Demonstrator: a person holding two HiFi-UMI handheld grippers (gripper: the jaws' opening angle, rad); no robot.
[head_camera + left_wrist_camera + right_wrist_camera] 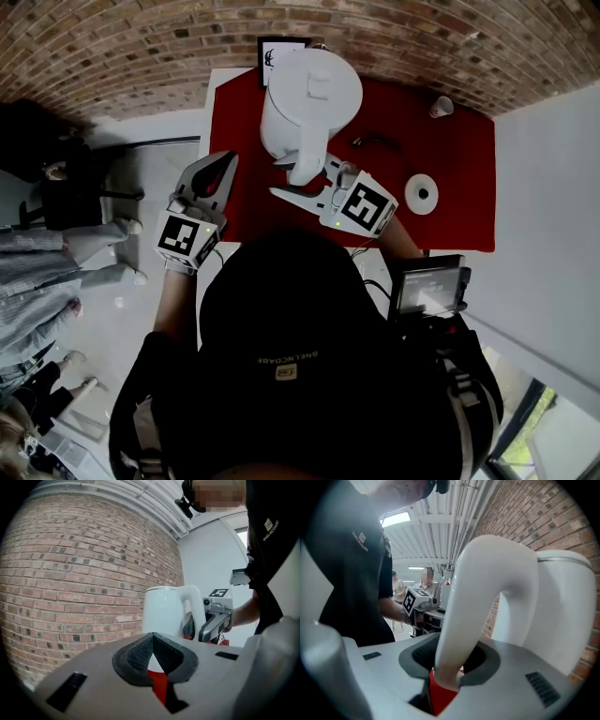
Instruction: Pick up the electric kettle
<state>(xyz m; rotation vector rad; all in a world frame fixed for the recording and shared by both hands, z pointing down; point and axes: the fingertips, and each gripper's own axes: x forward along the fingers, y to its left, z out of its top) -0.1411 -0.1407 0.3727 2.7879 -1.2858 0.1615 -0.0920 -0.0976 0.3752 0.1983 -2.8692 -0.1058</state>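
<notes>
The white electric kettle (pixel 309 98) stands at the back of the red cloth (pixel 455 192), its handle (pixel 307 161) pointing toward me. My right gripper (pixel 302 180) is shut on that handle, low down; in the right gripper view the dark pads (pixel 423 654) press on both sides of the handle (pixel 487 569), with the kettle body (pixel 565 606) behind. My left gripper (pixel 225 165) hovers apart at the cloth's left edge, its tips meeting with nothing between them. From the left gripper view the kettle (pixel 161 611) and right gripper (pixel 209 623) lie ahead; the kettle's bottom is hidden.
The kettle's round white base (pixel 422 194) lies on the cloth to the right, with a dark cable (pixel 375 141) and a paper cup (pixel 442 106) behind it. A framed picture (pixel 279 49) leans on the brick wall (pixel 141 56). People (pixel 56 258) stand at the left.
</notes>
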